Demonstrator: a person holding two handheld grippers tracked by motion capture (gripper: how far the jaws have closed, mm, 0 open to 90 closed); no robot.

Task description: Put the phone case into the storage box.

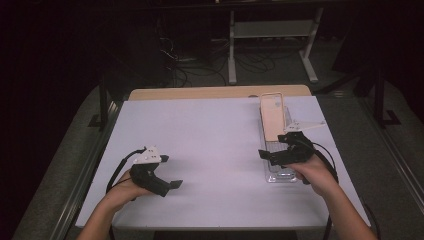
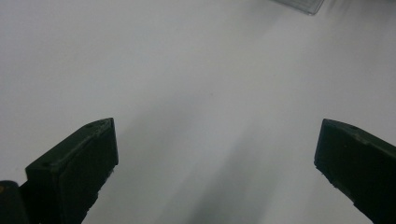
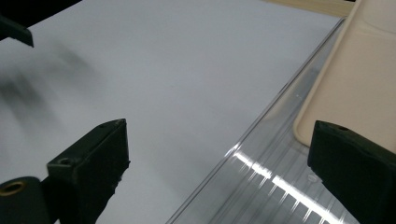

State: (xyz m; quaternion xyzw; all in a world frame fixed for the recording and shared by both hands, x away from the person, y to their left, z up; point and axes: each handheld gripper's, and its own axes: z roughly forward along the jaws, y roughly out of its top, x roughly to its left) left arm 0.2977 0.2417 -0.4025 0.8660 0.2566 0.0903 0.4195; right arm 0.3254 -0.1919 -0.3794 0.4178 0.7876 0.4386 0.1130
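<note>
White table [image 1: 210, 150], clear tray [image 1: 280, 172] beside right claw [image 1: 272, 154]

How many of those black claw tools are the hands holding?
2. The left gripper hangs over the bare white table, jaws open. The right gripper sits above the clear tray, jaws open.
</note>
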